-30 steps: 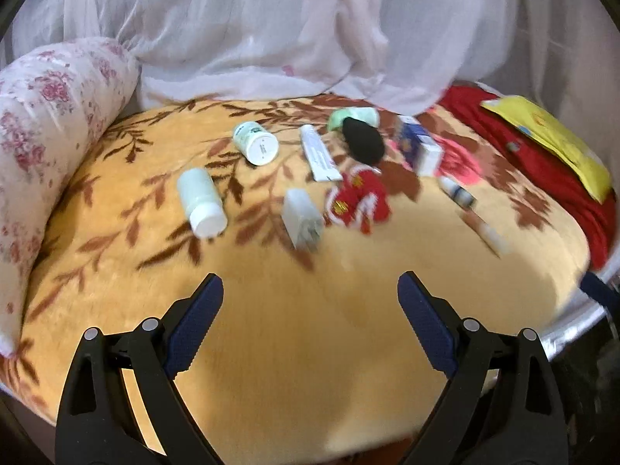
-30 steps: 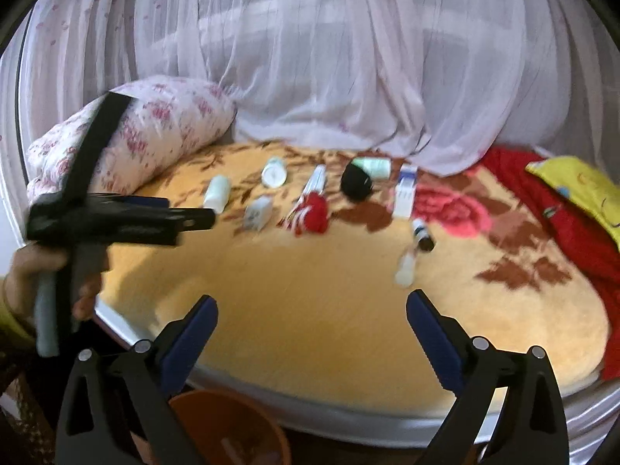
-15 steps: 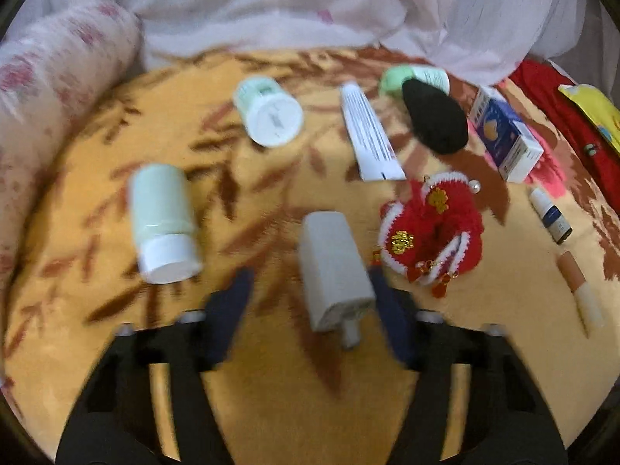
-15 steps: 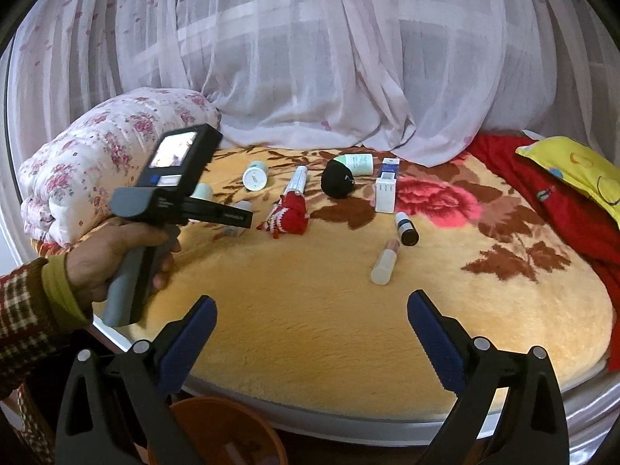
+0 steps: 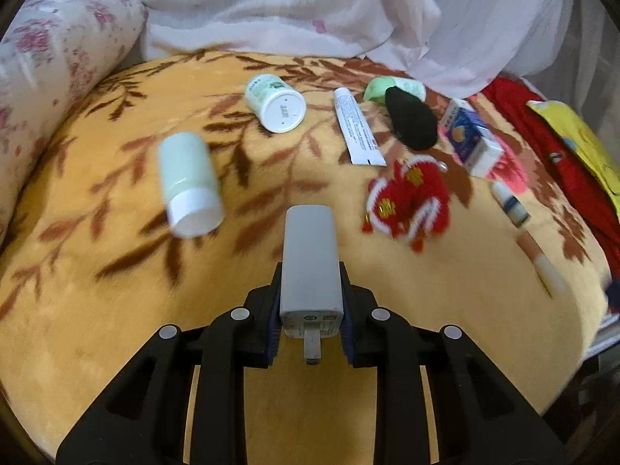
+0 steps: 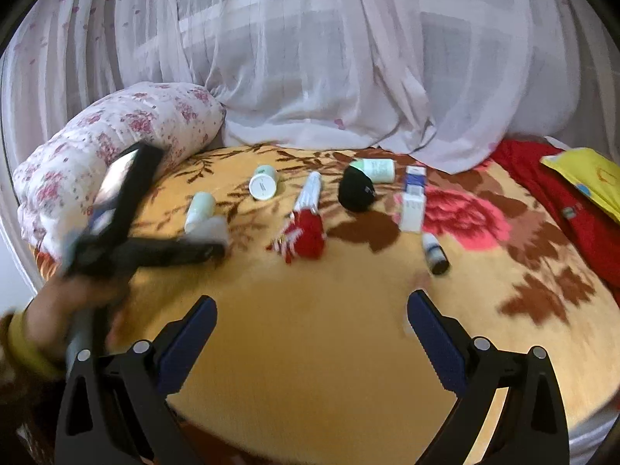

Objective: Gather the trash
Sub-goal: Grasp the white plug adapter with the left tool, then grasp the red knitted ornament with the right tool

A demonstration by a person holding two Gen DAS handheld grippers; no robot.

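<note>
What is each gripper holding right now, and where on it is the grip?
The left gripper is shut on the grey charger, its pads clamping the two side faces at the plug end. The right gripper is open and holds nothing.

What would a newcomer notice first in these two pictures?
First, the left gripper, shut on a grey charger block low in the middle of its own view. Behind it, bottles, a tube and boxes lie scattered over the orange leaf-patterned blanket, with a red knitted ornament to the right of the charger. The right gripper hangs open over a bare part of the blanket.
</note>
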